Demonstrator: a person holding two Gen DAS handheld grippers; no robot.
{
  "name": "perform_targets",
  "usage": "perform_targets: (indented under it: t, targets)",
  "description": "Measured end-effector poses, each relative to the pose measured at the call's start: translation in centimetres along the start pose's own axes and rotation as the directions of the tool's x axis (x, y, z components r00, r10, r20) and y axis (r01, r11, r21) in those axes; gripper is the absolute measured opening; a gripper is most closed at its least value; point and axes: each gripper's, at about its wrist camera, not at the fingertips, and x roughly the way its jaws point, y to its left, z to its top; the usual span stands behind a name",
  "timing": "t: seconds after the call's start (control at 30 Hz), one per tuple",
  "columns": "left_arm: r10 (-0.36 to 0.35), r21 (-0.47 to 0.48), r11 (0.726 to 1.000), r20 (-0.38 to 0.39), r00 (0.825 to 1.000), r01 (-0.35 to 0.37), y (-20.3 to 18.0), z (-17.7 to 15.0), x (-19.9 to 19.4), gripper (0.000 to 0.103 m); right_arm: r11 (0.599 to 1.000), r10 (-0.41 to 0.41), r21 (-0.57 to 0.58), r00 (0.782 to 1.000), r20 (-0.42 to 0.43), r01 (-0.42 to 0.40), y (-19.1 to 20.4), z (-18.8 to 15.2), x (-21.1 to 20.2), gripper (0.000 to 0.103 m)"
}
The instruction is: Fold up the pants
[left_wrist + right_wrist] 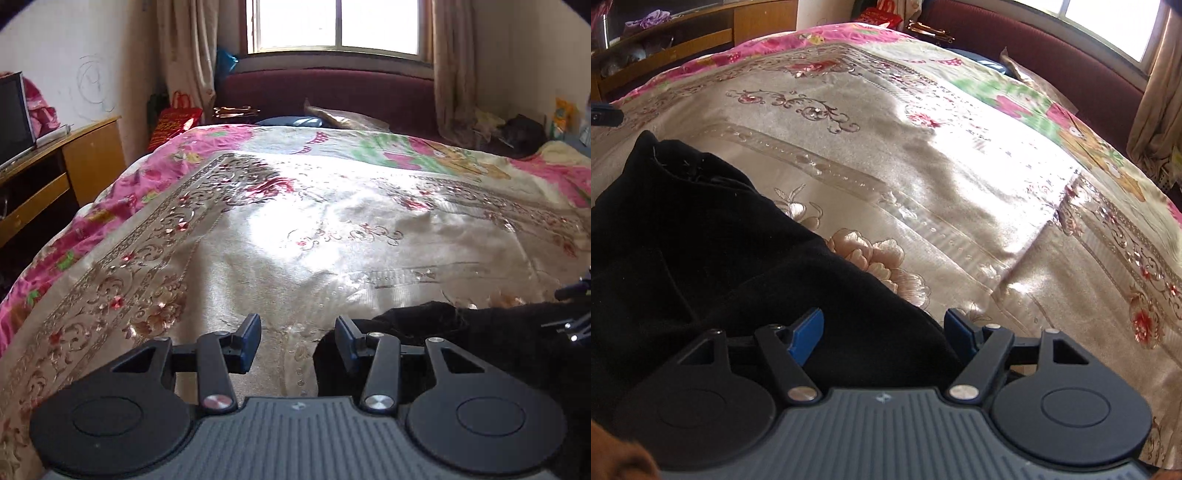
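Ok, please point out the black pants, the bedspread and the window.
black pants (701, 251), right wrist view, on the middle of the dark cloth.
bedspread (258, 258), left wrist view, on its bare beige centre.
window (336, 22), left wrist view, on the bright glass.

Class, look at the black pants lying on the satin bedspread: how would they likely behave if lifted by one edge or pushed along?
The black pants look floppy: they lie in soft folds and would probably sag when lifted. The knit looks thick, so perhaps weighty. On the glossy bedspread they would likely slide or bunch when pushed.
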Motion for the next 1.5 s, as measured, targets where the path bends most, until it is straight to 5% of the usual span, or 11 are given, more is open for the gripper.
perform_targets:
  t: [0.17,0.57,0.7,0.77,0.87,0.93,1.0,1.1,1.23,1.3,1.5]
  targets:
    - [-0.064,0.177,0.981,-0.069,0.996,0.075,-2.9,-0.4,2.6,0.061,0.997,0.008,-0.078,1.0,-0.029,-0.01,-0.3,0.7,1.2,0.073]
    - [-0.22,0.149,0.955,-0.216,0.951,0.255,-1.5,1.1,7.7,0.077,0.991,0.133,0.015,0.981,-0.143,-0.133,-3.4,0.2,3.8,0.079]
    - [-0.181,0.197,0.952,-0.256,0.95,0.235,-2.9,0.5,9.1,0.077,0.991,0.134,0.039,0.984,-0.12,-0.13,-3.4,-0.3,3.9,0.08]
    - [-0.155,0.214,0.954,-0.254,0.955,0.212,-3.7,0.3,9.1,0.067,0.99,0.135,0.045,0.984,-0.115,-0.13,-3.4,-0.4,3.8,0.078]
    - [-0.116,0.239,0.955,-0.239,0.964,0.174,-4.7,0.1,8.5,0.052,0.991,0.128,0.055,0.985,-0.112,-0.123,-3.3,-0.4,3.1,0.056]
    - [-0.097,0.25,0.955,-0.239,0.966,0.157,-5.3,0.2,8.1,0.038,0.993,0.105,0.07,0.987,-0.12,-0.097,-3.5,-0.4,2.6,0.023]
    - [-0.072,0.272,0.953,-0.231,0.97,0.136,-5.9,0.4,7.5,0.035,0.993,0.095,0.086,0.986,-0.137,-0.083,-3.9,-0.3,2.2,0.016]
    - [-0.059,0.309,0.942,-0.222,0.973,0.127,-6.5,0.6,6.9,0.031,0.997,0.067,0.059,0.988,-0.142,-0.059,-3.7,-0.1,1.4,0.02]
    - [-0.092,0.29,0.946,-0.19,0.977,0.145,-6.1,1.1,5.6,0.03,0.999,0.04,-0.027,0.987,-0.157,-0.045,-2.9,-0.2,1.6,0.063]
    - [-0.129,0.261,0.95,-0.171,0.977,0.172,-5.4,1.5,4.7,0.03,0.997,0.025,-0.072,0.989,-0.147,-0.036,-2.8,-0.2,1.9,0.071]
    - [-0.248,0.178,0.948,-0.104,0.963,0.263,-3.4,2.0,1.3,0.029,0.996,0.09,-0.007,0.985,-0.149,-0.092,-3.6,0.5,3.6,0.062]
